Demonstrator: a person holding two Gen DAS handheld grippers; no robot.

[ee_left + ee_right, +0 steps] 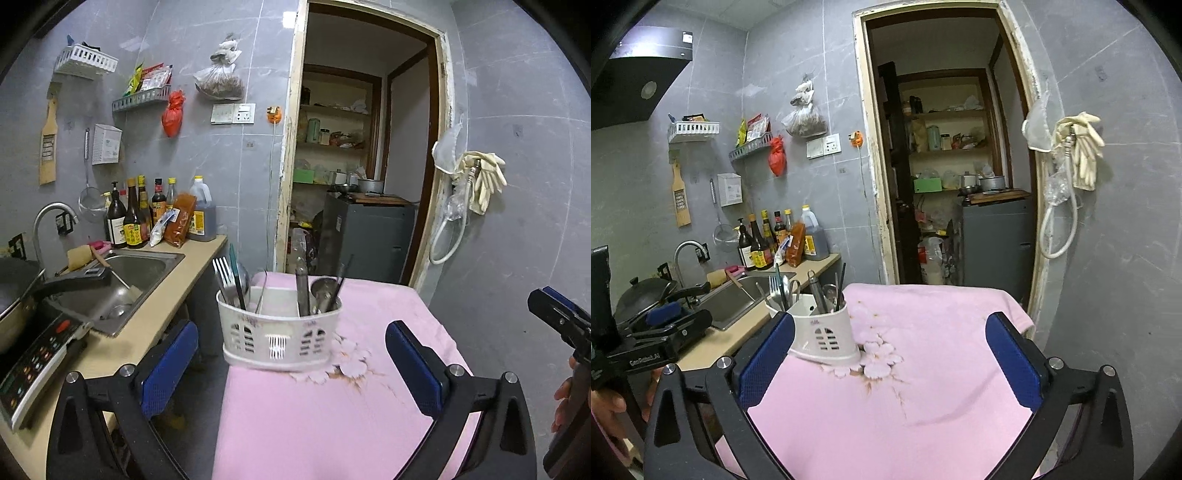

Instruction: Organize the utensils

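Note:
A white slotted utensil caddy (279,332) stands on the pink cloth (314,417) near its far left corner. It holds a fork (222,267), a spoon (322,291), dark chopsticks and other metal utensils, all upright. My left gripper (291,365) is open, short of the caddy, with nothing between its blue pads. In the right wrist view the caddy (827,332) sits just past the left fingertip of my right gripper (890,365), which is open and empty over the cloth (923,369). The right gripper (557,317) shows at the left view's right edge.
A beige counter (147,325) on the left carries a steel sink (125,284), sauce bottles (140,218), a wok and an induction cooker (33,362). An open doorway (362,147) with shelves lies behind the table. A hose and gloves (480,181) hang on the right wall.

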